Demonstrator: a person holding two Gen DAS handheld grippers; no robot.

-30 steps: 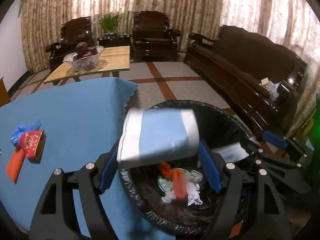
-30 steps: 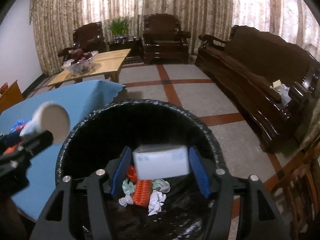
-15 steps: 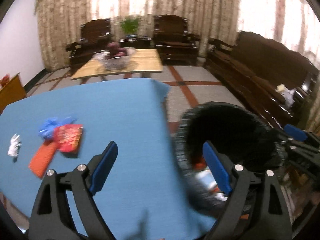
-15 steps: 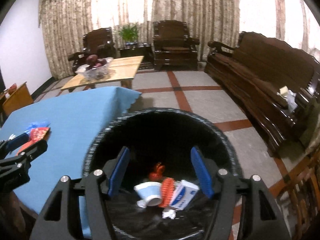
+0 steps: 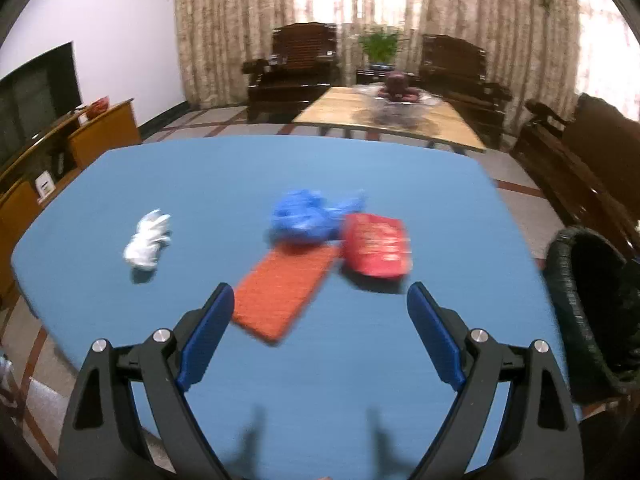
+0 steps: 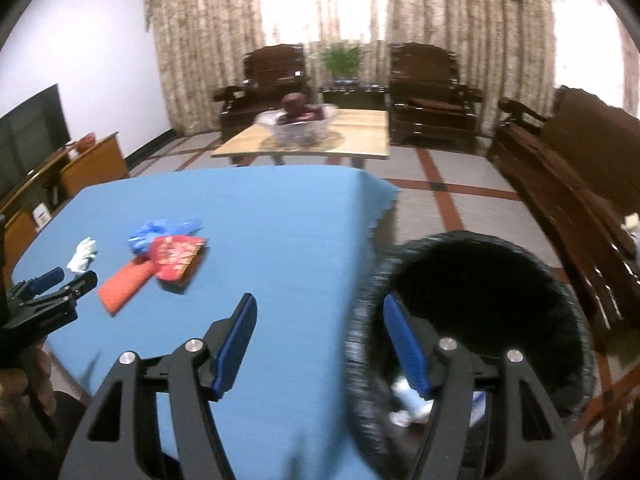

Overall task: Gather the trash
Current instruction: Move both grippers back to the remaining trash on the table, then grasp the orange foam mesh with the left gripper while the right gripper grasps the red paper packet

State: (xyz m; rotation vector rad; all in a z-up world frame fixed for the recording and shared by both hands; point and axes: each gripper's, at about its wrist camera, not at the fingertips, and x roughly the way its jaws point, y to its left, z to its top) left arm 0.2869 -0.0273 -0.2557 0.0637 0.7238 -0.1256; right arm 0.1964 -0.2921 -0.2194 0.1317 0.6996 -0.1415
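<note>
On the blue table (image 5: 200, 184) lie a crumpled white tissue (image 5: 147, 239), a blue plastic bag (image 5: 308, 214), a red packet (image 5: 378, 245) and a flat orange packet (image 5: 286, 285). My left gripper (image 5: 320, 326) is open and empty, just short of the orange packet. My right gripper (image 6: 318, 340) is open and empty over the table's right edge, beside the black-lined bin (image 6: 480, 280). The same litter shows in the right wrist view: tissue (image 6: 82, 255), blue bag (image 6: 158, 230), red packet (image 6: 176, 258), orange packet (image 6: 124, 285). The left gripper also shows there (image 6: 52, 284). White trash (image 6: 408, 402) lies in the bin.
The bin (image 5: 584, 300) stands on the floor at the table's right edge. A wooden coffee table (image 6: 312, 138) with a glass fruit bowl (image 6: 298, 122) stands beyond. Dark wooden armchairs and a sofa (image 6: 580, 168) line the room. A low cabinet (image 5: 60, 140) stands left.
Both grippers let go of their items into the bin and opened. Both then swung left, away from the bin and toward the litter on the table.
</note>
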